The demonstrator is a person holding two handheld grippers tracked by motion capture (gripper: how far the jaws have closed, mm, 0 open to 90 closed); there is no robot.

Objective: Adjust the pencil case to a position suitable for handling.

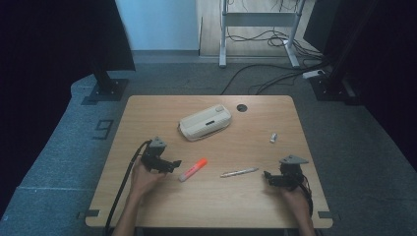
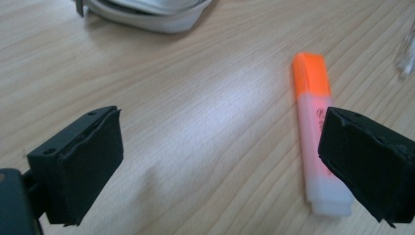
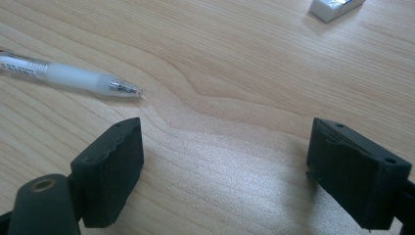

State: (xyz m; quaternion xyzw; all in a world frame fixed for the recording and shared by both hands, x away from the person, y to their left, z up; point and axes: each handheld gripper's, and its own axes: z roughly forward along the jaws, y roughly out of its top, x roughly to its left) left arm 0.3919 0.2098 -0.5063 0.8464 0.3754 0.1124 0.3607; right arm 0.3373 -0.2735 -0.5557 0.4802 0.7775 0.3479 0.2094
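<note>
- left tongs (image 1: 173, 163): all black, chunky little body, with a grey three-cornered plate on top
- a thick black cable trails off the back of them, one smooth line
- up close in the left gripper view the jaws are blocky black pads, matte, edges a bit ragged, small round screw holes in the side
- right tongs (image 1: 268, 175): same deal, black body, grey triangle plate on top, black cable bunched behind
- right gripper view: same black pads, plus a round brass-looking ring on the arm of one jaw
- forearms are bare, no sleeves or gloves
</note>
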